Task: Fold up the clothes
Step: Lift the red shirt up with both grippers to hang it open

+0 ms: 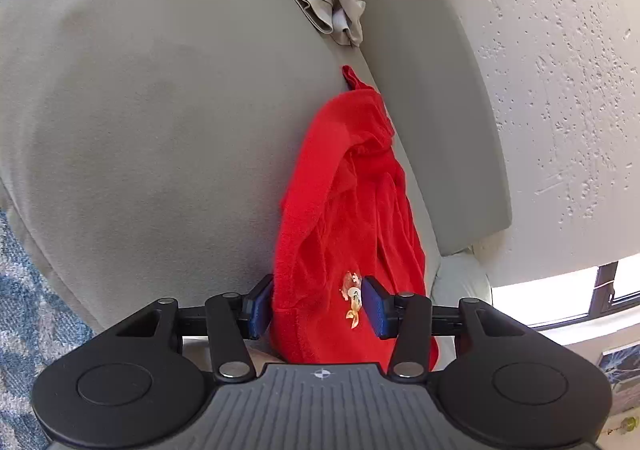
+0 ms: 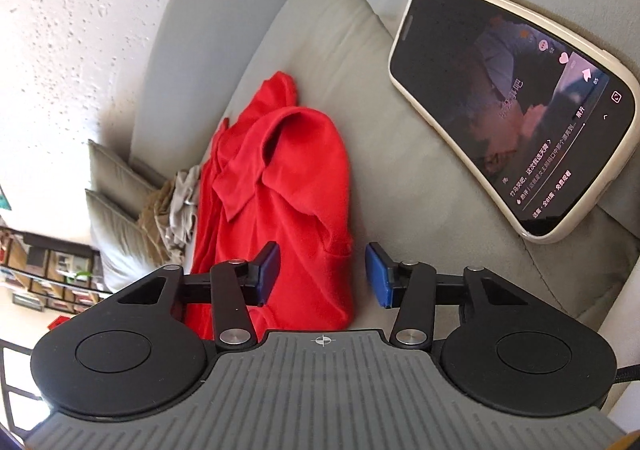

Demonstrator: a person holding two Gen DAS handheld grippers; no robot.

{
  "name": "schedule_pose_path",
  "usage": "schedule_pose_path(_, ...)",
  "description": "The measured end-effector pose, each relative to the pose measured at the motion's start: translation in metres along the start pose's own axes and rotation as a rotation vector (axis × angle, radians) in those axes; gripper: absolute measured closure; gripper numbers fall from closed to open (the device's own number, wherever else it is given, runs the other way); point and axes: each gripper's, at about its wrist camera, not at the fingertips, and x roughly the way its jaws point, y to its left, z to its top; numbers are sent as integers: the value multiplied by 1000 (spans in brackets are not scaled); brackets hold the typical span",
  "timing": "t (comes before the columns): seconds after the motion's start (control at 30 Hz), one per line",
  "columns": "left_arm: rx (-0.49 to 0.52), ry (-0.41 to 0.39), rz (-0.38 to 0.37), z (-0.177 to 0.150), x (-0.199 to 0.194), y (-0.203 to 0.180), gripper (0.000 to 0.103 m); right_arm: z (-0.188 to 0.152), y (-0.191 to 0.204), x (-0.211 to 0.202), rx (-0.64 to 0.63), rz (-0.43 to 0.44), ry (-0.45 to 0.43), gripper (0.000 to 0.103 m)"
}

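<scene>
In the left wrist view, a blue patterned rug (image 1: 24, 290) shows at the far left edge, below the sofa (image 1: 160, 110), whose grey seat fills most of the frame. Along the crease where seat meets backrest lies the red shirt (image 1: 344, 210), crumpled lengthwise, with a small printed emblem (image 1: 353, 298) near its close end. The left gripper (image 1: 318, 306) stands with its jaws apart; the near end of the shirt lies between the blue pads (image 1: 376, 306). The left pad sits at the shirt's edge and the right pad rests over the cloth by the emblem, but neither is seen squeezing it. Farther up the crease lies a beige bundle (image 1: 324, 2) of clothes. To the right rise the backrest, then a rough white wall (image 1: 560, 70), with a bright window (image 1: 560, 298) low at the right.

In the right wrist view, the wall is at the left, with shelves (image 2: 48, 282) low in the corner and two cushions (image 2: 112, 202) beside the beige bundle (image 2: 176, 206). The shirt (image 2: 280, 190) lies on the seat, collar up, partly folded. The right gripper (image 2: 322, 274) is spread too: its left pad (image 2: 268, 270) is over the cloth, its right pad over bare seat just beside the shirt's edge. To the right a phone (image 2: 500, 98) in a pale case leans on the backrest, its screen lit.
</scene>
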Motion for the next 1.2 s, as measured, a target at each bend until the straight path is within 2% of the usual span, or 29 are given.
schedule_pose_path(0.13, 15, 22, -11, -1, 8, -3, 60, -2, -7, 8, 8, 26, -33, 66)
schedule_pose_path(0.2, 30, 34, -4, -1, 9, -5, 66, -3, -4, 12, -29, 26, -46, 66)
schedule_pose_path(0.27, 55, 49, 22, -1, 12, -7, 80, -5, 0, 16, -76, 19, -60, 65)
schedule_pose_path(0.33, 70, 61, 44, 0, 14, -9, 87, -9, 6, 18, -147, 2, -70, 65)
schedule_pose_path(0.4, 86, 77, 59, 1, 16, -11, 88, -12, 12, 19, -215, -38, -76, 66)
schedule_pose_path(0.43, 93, 87, 73, 2, 18, -13, 91, -13, 15, 20, -246, -66, -78, 69)
schedule_pose_path(0.5, 96, 110, 104, 5, 21, -17, 98, -15, 20, 21, -306, -120, -82, 98)
schedule_pose_path(0.57, 73, 116, 123, 9, 23, -23, 101, -13, 25, 21, -324, -152, -75, 97)
schedule_pose_path(0.63, 67, 84, 94, 15, 16, -39, 103, 4, 39, 19, -235, -120, -52, 97)
schedule_pose_path(0.7, 74, 34, 59, 29, 2, -69, 103, 21, 52, 17, -147, -88, -29, 97)
schedule_pose_path(0.77, 98, -30, 12, 47, -17, -114, 103, 39, 69, 13, -67, -52, -15, 97)
schedule_pose_path(0.83, 131, -109, -52, 60, -45, -159, 103, 64, 120, -14, -100, 34, -92, 97)
schedule_pose_path(0.93, 179, -254, -223, 71, -103, -235, 103, 94, 204, -66, -172, 180, -227, 97)
schedule_pose_path(1.07, 319, -489, -494, 56, -186, -323, 103, 92, 298, -180, -299, 418, -462, 97)
schedule_pose_path(1.17, 402, -583, -543, 39, -236, -362, 103, 79, 344, -239, -428, 408, -556, 97)
schedule_pose_path(1.2, 430, -600, -562, 33, -249, -371, 103, 80, 352, -253, -421, 429, -543, 97)
